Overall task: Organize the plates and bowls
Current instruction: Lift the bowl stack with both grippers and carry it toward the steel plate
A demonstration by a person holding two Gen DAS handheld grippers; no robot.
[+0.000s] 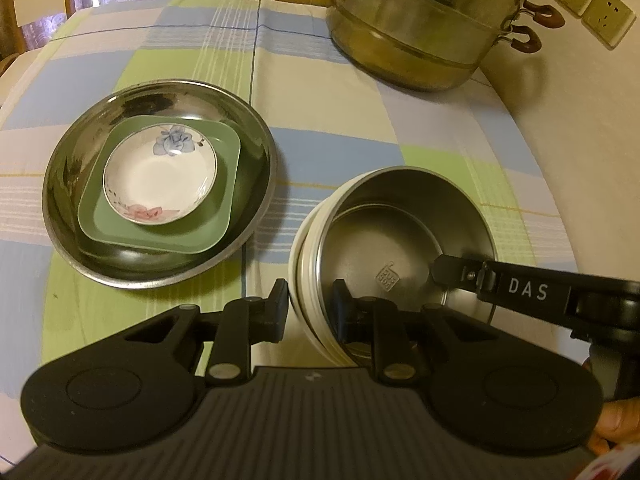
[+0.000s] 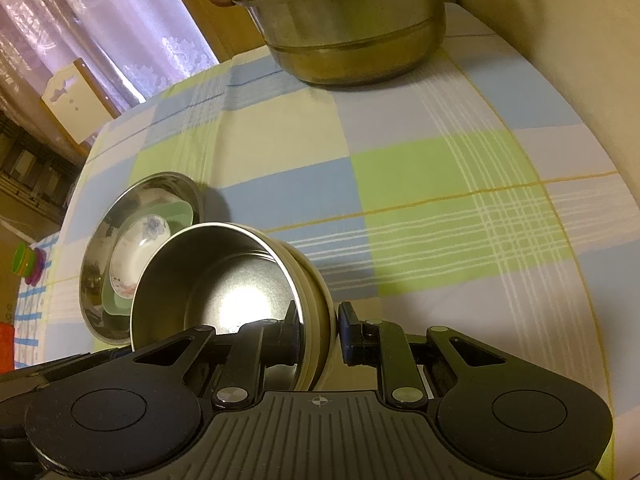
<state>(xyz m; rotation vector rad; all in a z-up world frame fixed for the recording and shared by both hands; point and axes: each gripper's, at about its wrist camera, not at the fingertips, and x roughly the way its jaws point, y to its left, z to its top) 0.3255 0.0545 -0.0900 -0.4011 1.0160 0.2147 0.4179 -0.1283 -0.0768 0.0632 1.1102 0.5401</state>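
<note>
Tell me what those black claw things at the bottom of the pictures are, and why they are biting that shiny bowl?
Those are two grabbing tools that a person holds, one in each hand. Each has two fingers and a small camera looking forward along them, so each picture is taken from one tool.

In the left-hand picture, the left gripper pinches the near rim of a steel bowl with a cream outside. The right gripper reaches in from the side. In the right-hand picture, the right gripper pinches the rim of the same bowl. So both tools hold it together, and it looks tilted.

On the checked tablecloth sits a big steel plate. In it lies a green square dish, with a little flowered saucer on top. At the back stands a tall steel steamer pot.
</note>
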